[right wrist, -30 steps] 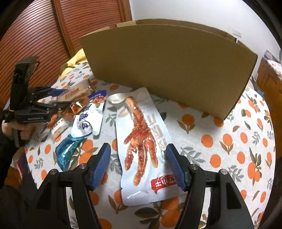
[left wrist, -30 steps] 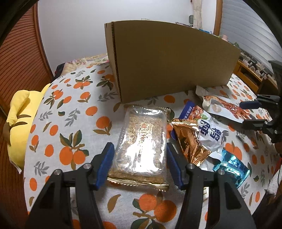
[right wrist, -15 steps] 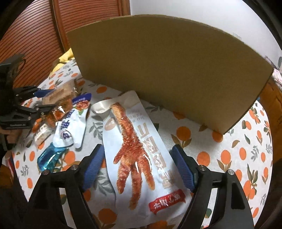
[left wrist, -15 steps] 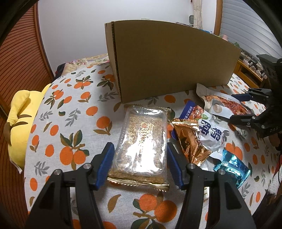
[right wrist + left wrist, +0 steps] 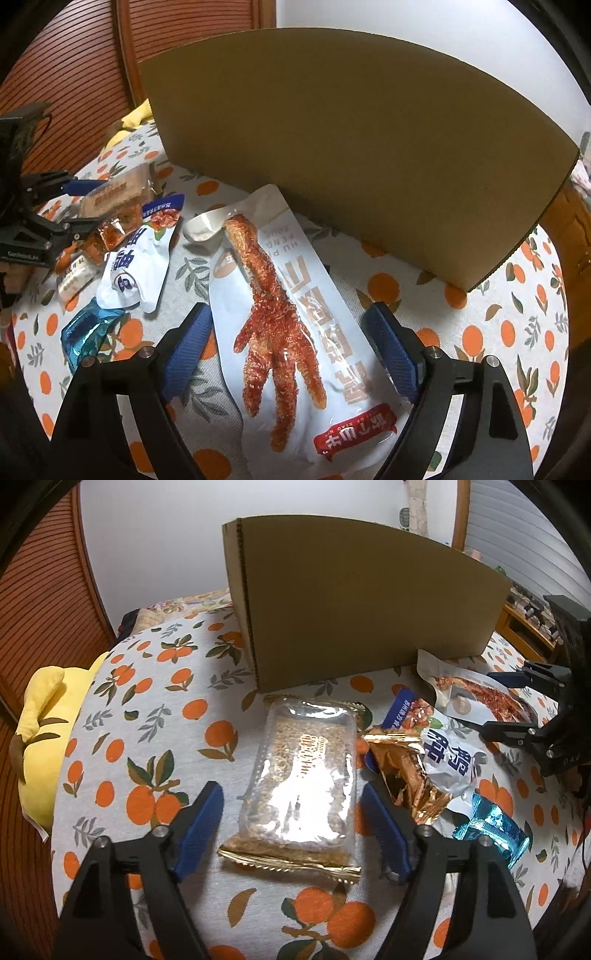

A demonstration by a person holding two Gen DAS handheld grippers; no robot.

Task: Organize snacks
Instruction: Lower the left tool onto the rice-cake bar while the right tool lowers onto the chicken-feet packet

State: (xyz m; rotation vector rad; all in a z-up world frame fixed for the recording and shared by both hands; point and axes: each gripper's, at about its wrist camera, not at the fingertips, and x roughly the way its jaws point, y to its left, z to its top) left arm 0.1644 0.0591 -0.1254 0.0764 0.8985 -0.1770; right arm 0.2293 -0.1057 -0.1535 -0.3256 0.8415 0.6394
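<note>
A round table under a white cloth printed with oranges, a wood-slatted wall behind on one side, pale wall on the other. A big cardboard box stands at the back of the table, and the snacks lie scattered in front of it.

My left tongs hang over the clear-wrapped cereal bar, the one with gold crimped ends. The jaws have just been opening, and now they stand spread, a blue pad on each side of the pack with cloth showing in both gaps. The bar lies flat between them, untouched.

Just right of it, a crumpled gold wrapper, a white and blue sachet and, nearer me, a shiny teal packet.

My right tongs are over the long white chicken-foot pouch, which lies flat with its far end nearly touching the box wall. These jaws have also just been opening; they are wide apart, pads clear of the pouch's edges on both sides. The pouch sits between them, not pinched.

At the table's left edge, a yellow plush toy.
</note>
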